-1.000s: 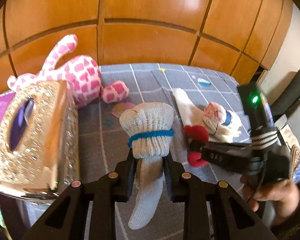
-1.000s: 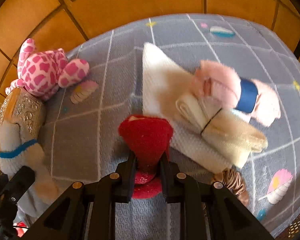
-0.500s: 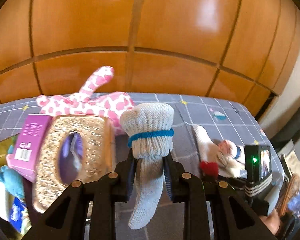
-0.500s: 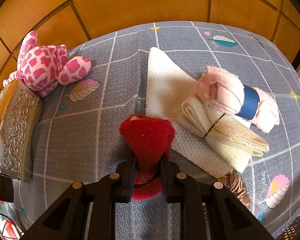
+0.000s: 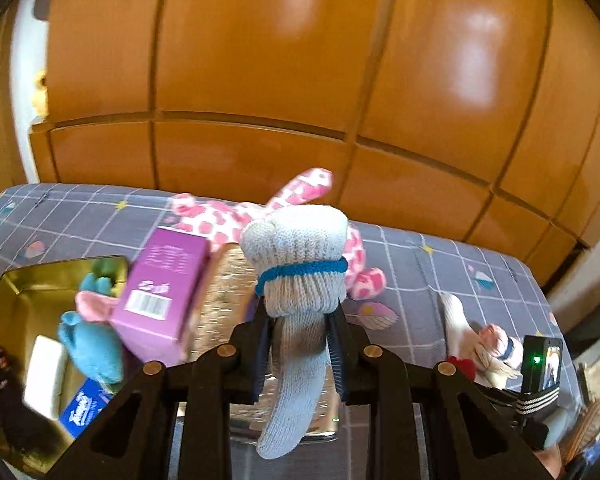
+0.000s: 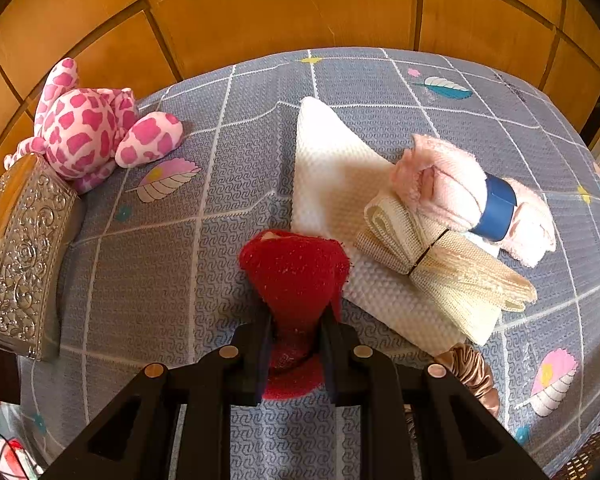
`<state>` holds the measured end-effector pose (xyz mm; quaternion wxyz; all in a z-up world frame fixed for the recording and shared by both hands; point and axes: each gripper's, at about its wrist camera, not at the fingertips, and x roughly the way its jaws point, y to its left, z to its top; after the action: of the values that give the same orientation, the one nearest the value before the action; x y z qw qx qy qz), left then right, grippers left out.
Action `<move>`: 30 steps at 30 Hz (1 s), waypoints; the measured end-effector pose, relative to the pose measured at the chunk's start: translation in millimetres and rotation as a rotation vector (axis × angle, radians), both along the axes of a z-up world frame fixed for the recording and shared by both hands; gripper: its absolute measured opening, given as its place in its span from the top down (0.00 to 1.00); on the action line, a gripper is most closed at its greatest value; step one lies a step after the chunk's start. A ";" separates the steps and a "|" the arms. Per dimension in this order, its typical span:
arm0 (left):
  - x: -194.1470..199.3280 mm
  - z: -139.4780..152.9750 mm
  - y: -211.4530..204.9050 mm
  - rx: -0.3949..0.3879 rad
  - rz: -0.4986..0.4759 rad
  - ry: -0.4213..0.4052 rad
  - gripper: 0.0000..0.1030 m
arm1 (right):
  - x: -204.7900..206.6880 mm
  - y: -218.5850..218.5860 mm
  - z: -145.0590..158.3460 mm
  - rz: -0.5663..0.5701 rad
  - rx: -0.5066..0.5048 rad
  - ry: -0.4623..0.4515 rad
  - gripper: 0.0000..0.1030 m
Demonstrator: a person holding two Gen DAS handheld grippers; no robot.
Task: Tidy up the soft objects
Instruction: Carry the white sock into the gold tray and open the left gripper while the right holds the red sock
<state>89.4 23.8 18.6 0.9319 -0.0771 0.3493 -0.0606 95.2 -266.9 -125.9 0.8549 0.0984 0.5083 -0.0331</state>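
My left gripper [image 5: 298, 344] is shut on a grey knitted sock bundle [image 5: 300, 256] tied with a blue band, held up in the air above the silver tissue box [image 5: 220, 304]. My right gripper [image 6: 294, 340] is shut on a red fuzzy cloth [image 6: 294, 268] just above the grey bedspread [image 6: 160, 280]. A pink-spotted plush toy [image 6: 88, 128] lies at the back left. A white cloth [image 6: 332, 184] carries a pink roll with a blue band [image 6: 460, 192] and a cream mesh bundle [image 6: 440, 268].
A gold tin [image 5: 24, 308] at the left holds a blue plush [image 5: 88, 344], a white bar and a blue packet. A purple box [image 5: 160, 292] leans on its rim. The silver tissue box also shows in the right wrist view [image 6: 20, 248]. A bronze scrunchie [image 6: 472, 376] lies front right. Wooden panels [image 5: 300, 80] rise behind.
My left gripper has risen and swung left with the sock bundle, bringing the gold tin into view. My right gripper holds nearly still with the red cloth.
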 end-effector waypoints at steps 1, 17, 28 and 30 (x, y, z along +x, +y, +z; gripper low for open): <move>-1.4 0.3 5.1 -0.003 0.012 -0.002 0.75 | -0.2 0.3 0.0 0.001 -0.004 -0.002 0.80; -28.4 -8.5 92.9 -0.025 0.206 -0.006 0.75 | -3.9 16.5 -1.1 0.021 -0.132 -0.034 0.80; -47.3 -30.0 130.0 -0.050 0.287 0.037 0.74 | -6.0 22.1 -2.4 0.000 -0.171 -0.051 0.80; -51.1 -34.2 135.4 -0.053 0.302 0.045 0.74 | -6.2 22.7 -2.6 -0.005 -0.177 -0.055 0.80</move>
<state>38.3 159.3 -15.5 0.9200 -0.1548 0.3526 0.0725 88.9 -244.2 -128.5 0.8738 0.0245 0.4795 -0.0772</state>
